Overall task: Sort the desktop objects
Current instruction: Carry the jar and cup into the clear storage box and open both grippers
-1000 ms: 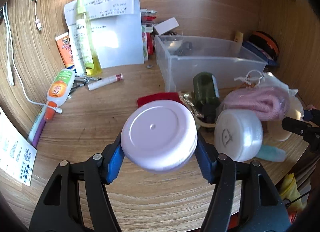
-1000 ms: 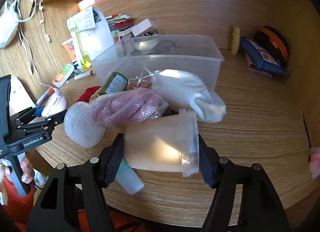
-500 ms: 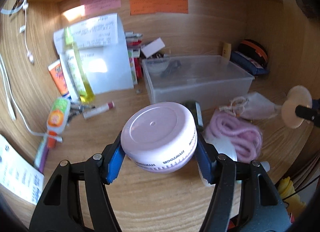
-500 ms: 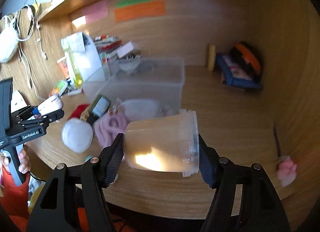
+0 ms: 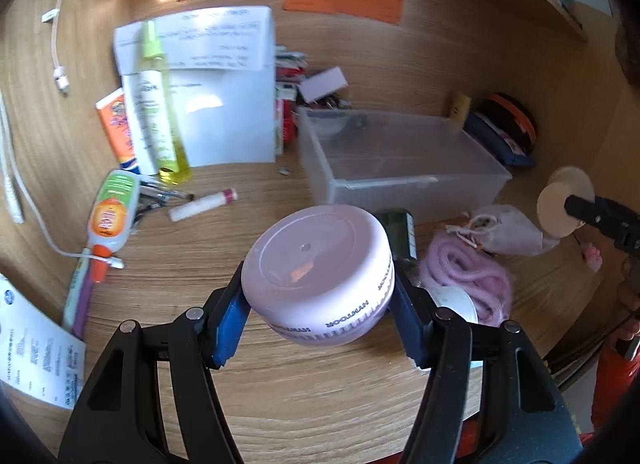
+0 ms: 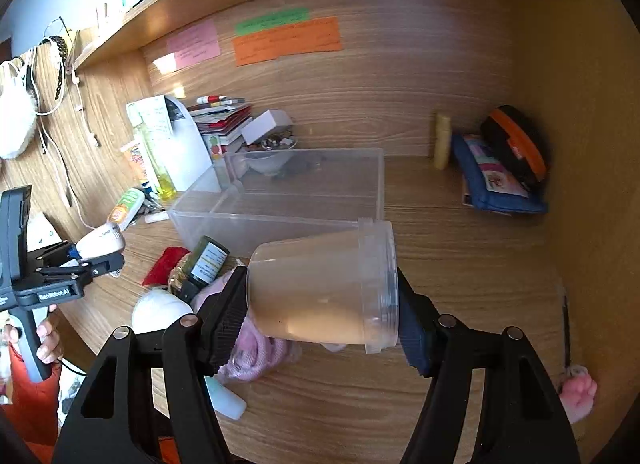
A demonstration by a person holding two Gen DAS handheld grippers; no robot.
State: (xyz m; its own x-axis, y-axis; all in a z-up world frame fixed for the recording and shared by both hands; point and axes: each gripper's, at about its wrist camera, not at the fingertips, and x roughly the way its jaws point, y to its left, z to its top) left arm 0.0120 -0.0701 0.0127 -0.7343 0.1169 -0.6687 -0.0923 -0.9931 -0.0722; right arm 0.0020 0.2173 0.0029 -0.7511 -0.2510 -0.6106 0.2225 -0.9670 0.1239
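My left gripper is shut on a round pale pink jar and holds it above the desk, tilted. My right gripper is shut on a translucent plastic cup lying sideways between the pads, above the desk. The clear plastic bin stands behind both; it also shows in the right wrist view. A pink yarn bundle, a white pouch, a dark green bottle and a white round lid lie in front of the bin.
At the left are a yellow spray bottle, an orange tube, a glue bottle, a lip balm and white papers. A blue pouch and an orange-black case sit at back right.
Both grippers have risen and pulled back from the desk with their loads. The cup has left the pile; the jar has tilted so its side shows.
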